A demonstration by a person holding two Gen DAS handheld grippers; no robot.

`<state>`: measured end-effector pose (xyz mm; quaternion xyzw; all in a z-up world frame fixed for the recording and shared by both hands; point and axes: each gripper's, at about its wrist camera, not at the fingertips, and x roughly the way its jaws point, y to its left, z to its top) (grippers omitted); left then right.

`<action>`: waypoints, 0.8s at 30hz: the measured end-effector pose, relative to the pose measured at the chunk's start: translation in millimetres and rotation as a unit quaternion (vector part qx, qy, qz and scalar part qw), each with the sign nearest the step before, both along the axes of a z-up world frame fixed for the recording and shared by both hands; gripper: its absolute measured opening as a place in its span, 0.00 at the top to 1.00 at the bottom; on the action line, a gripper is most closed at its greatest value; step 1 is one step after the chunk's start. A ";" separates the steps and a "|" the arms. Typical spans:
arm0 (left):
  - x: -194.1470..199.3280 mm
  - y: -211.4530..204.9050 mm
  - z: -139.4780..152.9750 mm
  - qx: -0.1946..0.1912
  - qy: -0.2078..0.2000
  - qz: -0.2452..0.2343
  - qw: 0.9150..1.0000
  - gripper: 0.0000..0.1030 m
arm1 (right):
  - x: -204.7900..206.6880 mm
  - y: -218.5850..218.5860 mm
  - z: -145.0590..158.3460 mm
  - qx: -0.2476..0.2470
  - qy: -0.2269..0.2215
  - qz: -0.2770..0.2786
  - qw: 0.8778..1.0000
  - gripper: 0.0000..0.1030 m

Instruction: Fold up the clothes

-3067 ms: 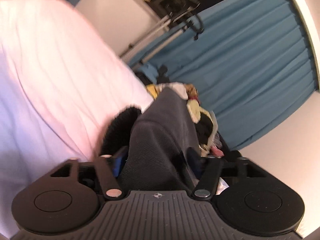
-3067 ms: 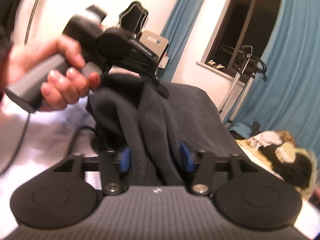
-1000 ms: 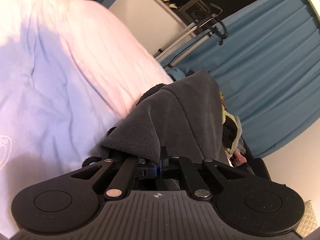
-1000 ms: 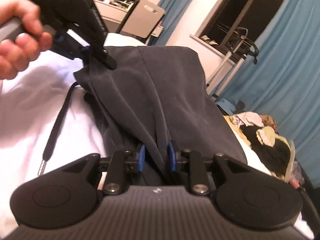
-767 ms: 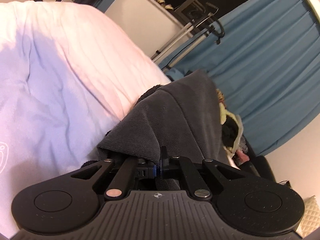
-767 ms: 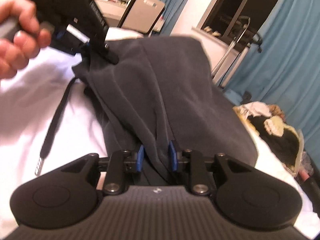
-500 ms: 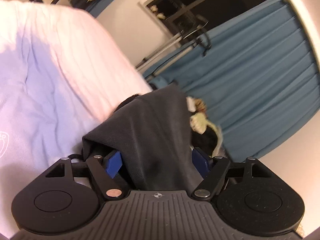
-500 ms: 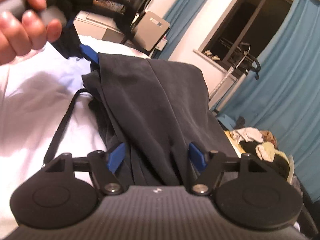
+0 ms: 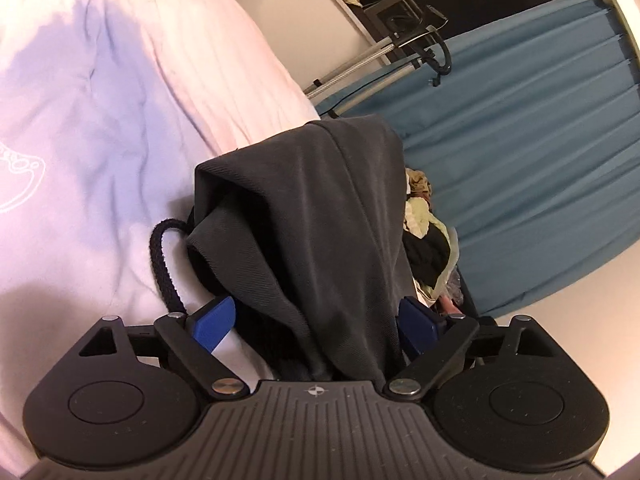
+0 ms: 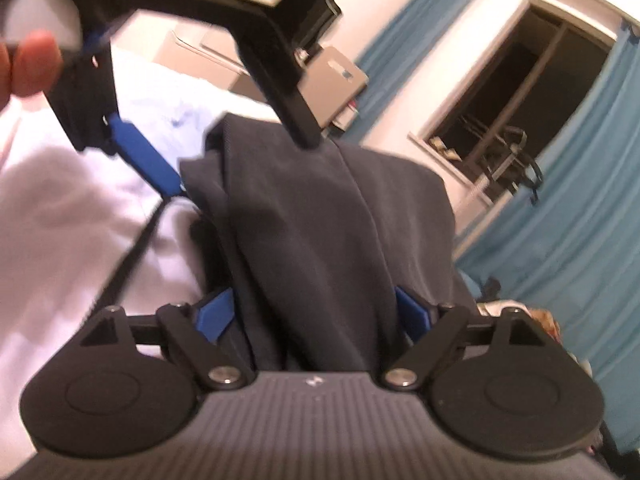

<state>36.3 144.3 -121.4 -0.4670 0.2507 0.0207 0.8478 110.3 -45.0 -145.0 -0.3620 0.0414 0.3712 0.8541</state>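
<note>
On the white bed both tongs — clamped a second ago — are opening, dark garment released between them.

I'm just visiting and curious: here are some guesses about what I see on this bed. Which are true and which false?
1. The dark grey garment lies on a white bedsheet. True.
2. The left gripper is clamped shut on the cloth. False: its jaws are opening, with the cloth loose between them.
3. The curtains are red. False: they are blue.
4. A black drawstring curls beside the garment. True.
5. The right gripper holds nothing tight. True: its jaws are opening too.
</note>
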 end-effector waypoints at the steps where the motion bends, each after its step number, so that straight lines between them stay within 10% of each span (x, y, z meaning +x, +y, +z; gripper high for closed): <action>1: 1.4 1.0 -2.1 -0.002 0.002 0.002 1.000 0.11 | -1.2 3.4 -1.4 -0.004 -0.004 0.007 1.000 0.09; 9: 12.7 -4.1 -13.5 0.003 0.011 -0.004 1.000 0.09 | 21.4 22.7 -28.0 -0.035 -0.011 -0.033 0.999 0.09; 17: 25.9 1.5 -20.8 -0.023 -0.022 0.003 0.999 0.04 | 43.5 8.5 5.9 0.034 0.056 -0.056 0.996 0.64; 24: 52.2 -6.4 -25.1 -0.023 -0.078 -0.019 0.996 0.00 | 65.6 -21.9 42.4 0.149 0.128 -0.091 0.976 0.71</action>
